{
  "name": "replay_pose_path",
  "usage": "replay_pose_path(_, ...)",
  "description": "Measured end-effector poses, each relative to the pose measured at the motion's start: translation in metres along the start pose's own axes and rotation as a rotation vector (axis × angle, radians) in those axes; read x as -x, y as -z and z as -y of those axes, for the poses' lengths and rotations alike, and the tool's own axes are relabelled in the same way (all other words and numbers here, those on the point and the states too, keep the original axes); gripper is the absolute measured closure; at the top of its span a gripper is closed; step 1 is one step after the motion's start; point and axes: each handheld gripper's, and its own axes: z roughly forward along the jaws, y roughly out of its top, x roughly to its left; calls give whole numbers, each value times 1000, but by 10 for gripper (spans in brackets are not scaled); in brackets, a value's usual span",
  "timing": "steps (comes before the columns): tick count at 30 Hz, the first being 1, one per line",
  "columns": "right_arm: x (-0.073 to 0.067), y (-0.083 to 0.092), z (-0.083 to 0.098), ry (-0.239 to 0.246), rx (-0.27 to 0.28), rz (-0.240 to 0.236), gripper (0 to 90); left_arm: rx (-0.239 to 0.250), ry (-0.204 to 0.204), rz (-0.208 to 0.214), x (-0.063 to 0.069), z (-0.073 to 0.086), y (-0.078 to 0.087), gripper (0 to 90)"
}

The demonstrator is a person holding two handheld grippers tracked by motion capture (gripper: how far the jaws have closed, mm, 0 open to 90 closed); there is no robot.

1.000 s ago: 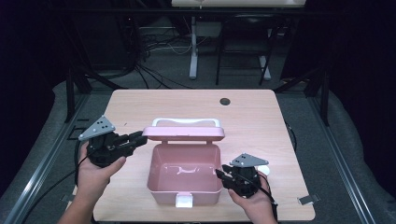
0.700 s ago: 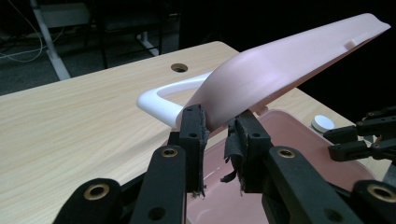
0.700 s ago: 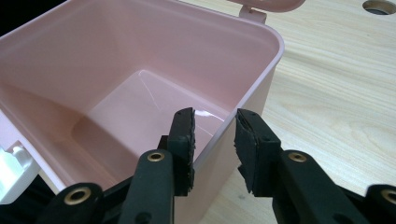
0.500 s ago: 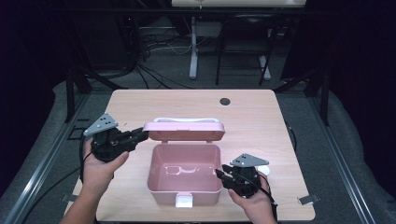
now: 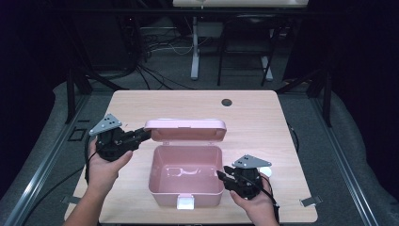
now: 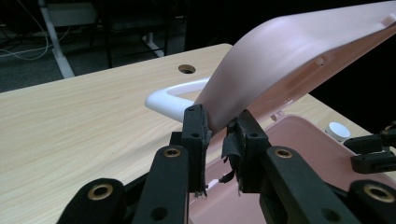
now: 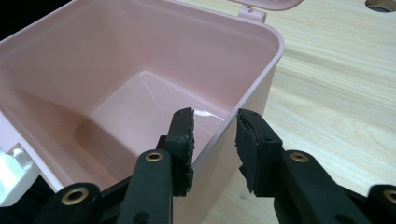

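You work at a pale wooden table [image 5: 263, 117] on grey carpet [image 5: 329, 141]. Beyond it, the room is dark, with black cables [image 5: 155, 77] and a white desk leg [image 5: 195, 52].

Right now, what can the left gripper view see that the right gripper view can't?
Left gripper view: the white handle on the tilted lid, and a small white cap past the box. Right gripper view: the box's inside down to its floor, and its white latch. Both: the pink box, some of the lid, the table and its hole.
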Motion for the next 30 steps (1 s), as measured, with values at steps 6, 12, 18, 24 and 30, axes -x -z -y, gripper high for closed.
replay_pose_path(6,0,-1,1,-5,-4,-2,657,-9,11,-11,-3,3,-6,776)
replay_pose_path(12,0,-1,1,-10,-7,-4,652,-10,18,-14,-5,4,-10,778)
replay_pose_path(18,0,-1,1,-10,-6,-3,652,-14,16,-14,-6,5,-11,773)
replay_pose_path(24,0,-2,1,-9,-3,-5,651,-24,11,-9,-7,5,-15,747)
replay_pose_path(30,0,-2,1,-9,-4,-5,650,-29,-7,-16,-7,7,-19,712)
